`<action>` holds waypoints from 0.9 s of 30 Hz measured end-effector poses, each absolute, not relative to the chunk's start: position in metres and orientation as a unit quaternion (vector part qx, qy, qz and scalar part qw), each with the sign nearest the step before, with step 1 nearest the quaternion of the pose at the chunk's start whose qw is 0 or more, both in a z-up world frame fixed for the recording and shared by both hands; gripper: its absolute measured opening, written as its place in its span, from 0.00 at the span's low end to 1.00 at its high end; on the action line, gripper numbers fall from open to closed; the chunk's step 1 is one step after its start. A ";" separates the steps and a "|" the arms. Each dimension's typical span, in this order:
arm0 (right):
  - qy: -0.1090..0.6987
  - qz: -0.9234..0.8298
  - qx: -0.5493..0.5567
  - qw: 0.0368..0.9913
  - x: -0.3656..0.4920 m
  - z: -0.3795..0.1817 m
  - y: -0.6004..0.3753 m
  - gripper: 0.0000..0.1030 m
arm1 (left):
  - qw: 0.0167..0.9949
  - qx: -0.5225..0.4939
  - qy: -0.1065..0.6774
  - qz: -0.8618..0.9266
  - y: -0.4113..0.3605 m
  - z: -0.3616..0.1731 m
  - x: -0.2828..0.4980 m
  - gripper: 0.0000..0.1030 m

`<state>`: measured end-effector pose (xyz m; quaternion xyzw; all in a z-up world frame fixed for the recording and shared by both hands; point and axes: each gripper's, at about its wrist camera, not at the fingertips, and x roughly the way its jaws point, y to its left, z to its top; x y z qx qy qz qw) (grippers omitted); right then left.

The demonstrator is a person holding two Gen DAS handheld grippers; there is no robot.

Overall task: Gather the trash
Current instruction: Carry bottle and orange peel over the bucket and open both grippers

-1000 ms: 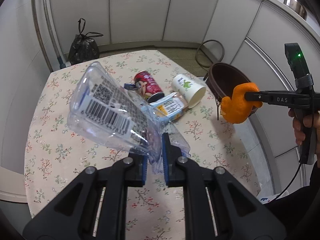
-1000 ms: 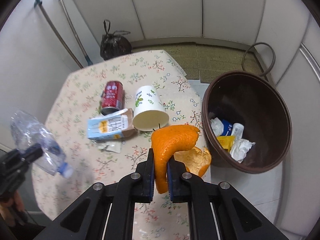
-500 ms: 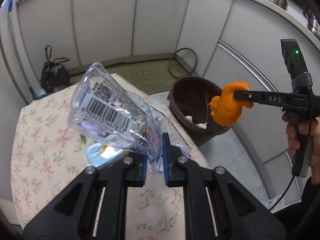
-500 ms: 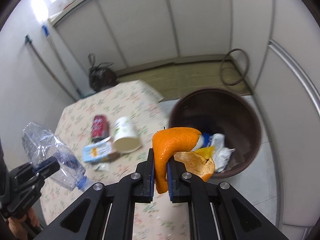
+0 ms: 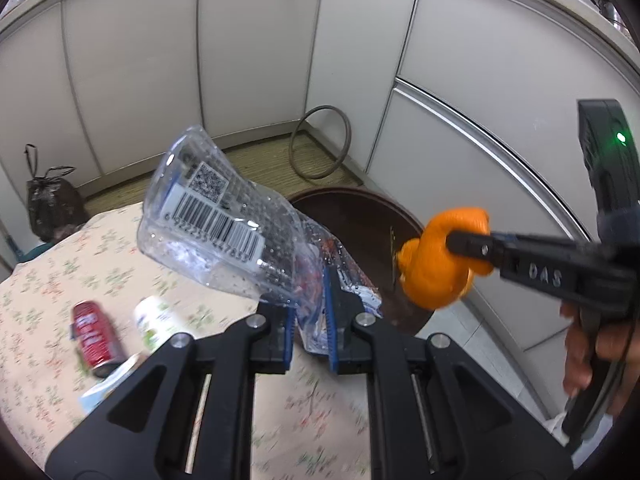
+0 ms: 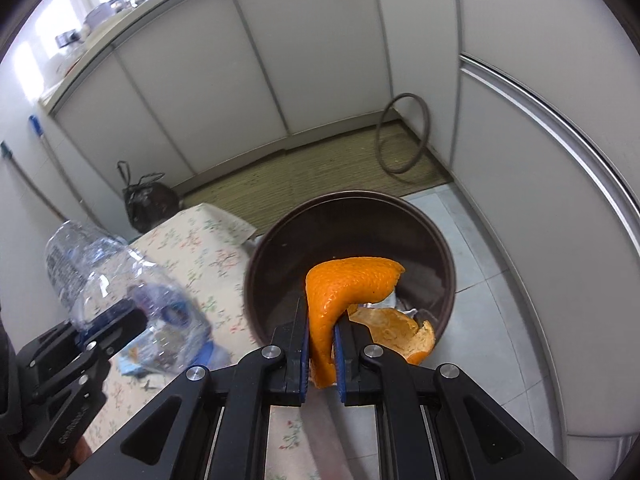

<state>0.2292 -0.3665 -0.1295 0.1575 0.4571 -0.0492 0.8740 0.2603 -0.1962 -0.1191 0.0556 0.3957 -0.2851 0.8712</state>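
Note:
My left gripper (image 5: 310, 312) is shut on a crushed clear plastic bottle (image 5: 224, 220) with a barcode label, held up above the table's right end. The bottle (image 6: 116, 280) and left gripper (image 6: 120, 320) also show at the left of the right wrist view. My right gripper (image 6: 321, 344) is shut on a curled orange peel (image 6: 344, 292), which hangs over the brown round trash bin (image 6: 444, 256). In the left wrist view the peel (image 5: 436, 264) sits in front of the bin (image 5: 360, 216). Crumpled paper lies deep in the bin.
A floral-cloth table (image 5: 48, 280) carries a red can (image 5: 94, 338), a white paper cup (image 5: 154, 320) and a carton, blurred. A black tied bag (image 5: 48, 208) and a hoop (image 5: 320, 142) stand by white cabinets. A hand (image 5: 592, 344) holds the right gripper.
Both grippers have swung right, off the table and toward the bin. The peel is now over the bin's mouth; the bottle has come close to its near rim. Both grips are unchanged.

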 end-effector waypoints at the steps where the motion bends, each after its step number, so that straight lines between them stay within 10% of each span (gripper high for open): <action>1: 0.456 -0.051 0.161 0.874 0.229 -0.131 -0.370 0.10 | 0.871 0.056 0.395 -0.285 -0.202 -0.123 0.264 0.14; 15: 0.447 -0.069 0.218 0.865 0.235 -0.155 -0.404 0.14 | 0.871 0.061 0.395 -0.286 -0.237 -0.143 0.280 0.14; 20: 0.434 -0.080 0.236 0.866 0.228 -0.147 -0.410 0.26 | 0.878 0.044 0.387 -0.278 -0.224 -0.135 0.271 0.54; 27: 0.396 -0.082 0.224 0.887 0.215 -0.116 -0.405 0.56 | 0.886 0.044 0.379 -0.265 -0.207 -0.116 0.263 0.71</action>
